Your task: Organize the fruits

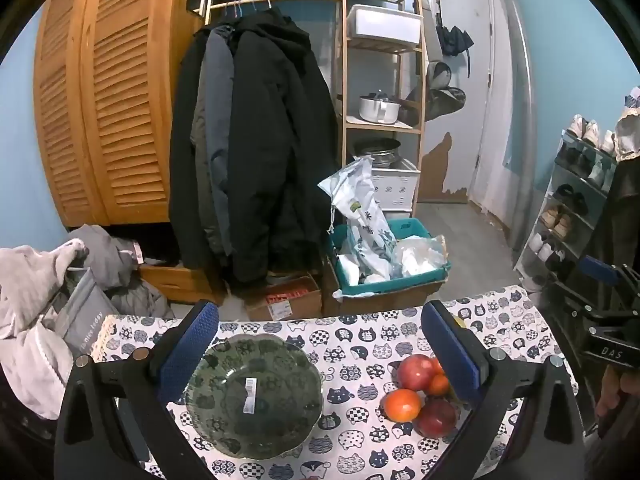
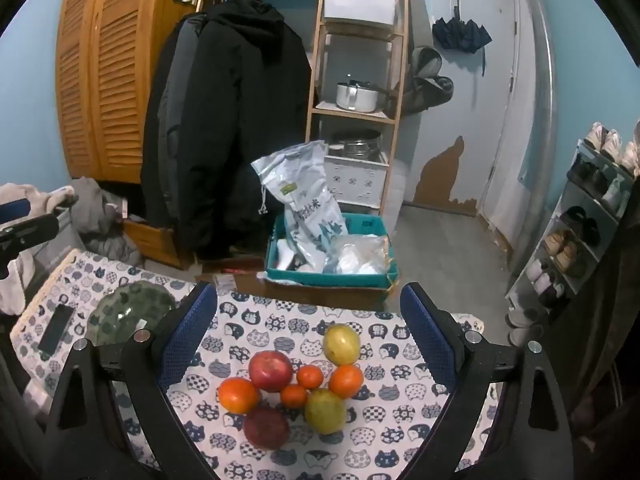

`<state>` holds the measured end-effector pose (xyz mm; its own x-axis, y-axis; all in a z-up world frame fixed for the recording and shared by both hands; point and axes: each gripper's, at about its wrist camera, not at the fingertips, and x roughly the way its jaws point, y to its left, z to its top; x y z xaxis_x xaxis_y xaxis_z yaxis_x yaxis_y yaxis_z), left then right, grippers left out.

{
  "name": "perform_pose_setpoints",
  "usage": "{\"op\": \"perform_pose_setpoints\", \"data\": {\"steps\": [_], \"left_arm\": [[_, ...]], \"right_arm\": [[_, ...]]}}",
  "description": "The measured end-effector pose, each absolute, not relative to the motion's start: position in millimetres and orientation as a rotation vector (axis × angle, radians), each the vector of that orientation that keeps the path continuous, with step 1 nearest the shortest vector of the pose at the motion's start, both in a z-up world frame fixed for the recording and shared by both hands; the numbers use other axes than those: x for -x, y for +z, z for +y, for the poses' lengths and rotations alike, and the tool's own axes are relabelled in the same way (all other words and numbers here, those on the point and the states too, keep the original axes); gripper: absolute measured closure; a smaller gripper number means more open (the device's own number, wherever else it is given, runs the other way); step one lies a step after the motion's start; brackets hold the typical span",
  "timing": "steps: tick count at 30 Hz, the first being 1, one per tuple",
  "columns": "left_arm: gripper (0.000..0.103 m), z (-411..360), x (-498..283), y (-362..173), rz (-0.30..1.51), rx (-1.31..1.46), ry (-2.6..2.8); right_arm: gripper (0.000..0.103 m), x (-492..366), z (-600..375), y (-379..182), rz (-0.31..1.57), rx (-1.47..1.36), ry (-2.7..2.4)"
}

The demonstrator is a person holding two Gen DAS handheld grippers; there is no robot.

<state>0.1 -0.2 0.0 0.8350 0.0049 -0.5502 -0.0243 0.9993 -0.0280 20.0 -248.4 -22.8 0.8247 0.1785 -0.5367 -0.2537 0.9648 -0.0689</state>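
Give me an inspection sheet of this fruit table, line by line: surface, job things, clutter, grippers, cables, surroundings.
Surface: cat-print tablecloth covers the table.
Job's things: green glass bowl, holding no fruit; fruit pile of apples, oranges and yellow-green fruit beside it on the cloth.
Clutter: dark phone lying flat past the bowl.
Grippers: left gripper open above the bowl; right gripper open above the fruit; neither holds anything.
Cables: nothing seen.
Surroundings: hanging coats, wooden shelf, teal bin, shoe rack.
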Motion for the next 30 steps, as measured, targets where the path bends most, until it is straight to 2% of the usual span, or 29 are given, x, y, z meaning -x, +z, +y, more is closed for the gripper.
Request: {"op": "perform_pose_setpoints", "data": {"steps": [30], "left_arm": [[0.001,-5.2,1.1,3.3,0.559,0.002,0.018]], "right_arm": [[0.012,-19.7,-246.9,-23.2,0.553,0.142,0.23]]}}
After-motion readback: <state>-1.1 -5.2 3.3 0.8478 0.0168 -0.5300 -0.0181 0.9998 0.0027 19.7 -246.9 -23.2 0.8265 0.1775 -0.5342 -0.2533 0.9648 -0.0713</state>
